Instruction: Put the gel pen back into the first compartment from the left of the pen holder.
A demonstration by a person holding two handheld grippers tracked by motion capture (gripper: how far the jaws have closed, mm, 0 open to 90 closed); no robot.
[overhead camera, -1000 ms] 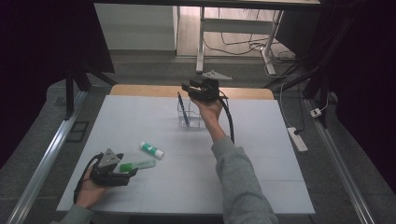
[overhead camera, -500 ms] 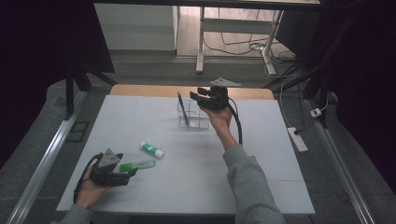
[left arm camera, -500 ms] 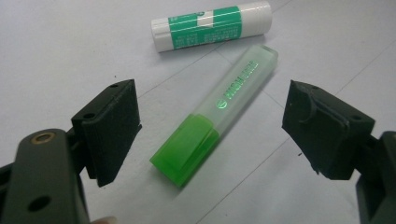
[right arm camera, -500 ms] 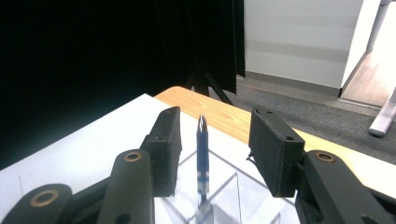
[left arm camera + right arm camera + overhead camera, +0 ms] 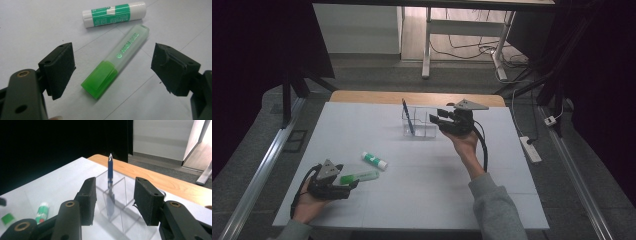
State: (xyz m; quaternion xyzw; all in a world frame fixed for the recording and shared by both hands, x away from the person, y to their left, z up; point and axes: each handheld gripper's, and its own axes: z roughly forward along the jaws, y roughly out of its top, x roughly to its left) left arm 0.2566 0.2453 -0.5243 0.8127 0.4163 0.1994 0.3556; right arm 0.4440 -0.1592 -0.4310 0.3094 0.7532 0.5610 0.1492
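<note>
A green highlighter (image 5: 117, 62) with a clear cap lies flat on the white table between the pads of my open left gripper (image 5: 113, 67); neither pad touches it. Just beyond it lies a green-and-white glue stick (image 5: 113, 13). In the high view the left gripper (image 5: 348, 184) rests at the near left, by the highlighter (image 5: 359, 176) and glue stick (image 5: 375, 160). A clear box (image 5: 427, 131) at the far middle holds a leaning blue pen (image 5: 407, 116). My right gripper (image 5: 436, 119) hovers at the box's right side, open and empty, facing the pen (image 5: 110, 173).
The white table cover (image 5: 422, 190) ends at a wooden strip (image 5: 412, 97) along the far edge. Metal rails (image 5: 257, 175) run along both sides. A power strip (image 5: 530, 149) lies on the floor to the right. The clear box has inner dividers (image 5: 120, 202).
The right hand has moved its gripper to the right and slightly nearer, from over the box to its right side. The left gripper, highlighter and glue stick have stayed put.
</note>
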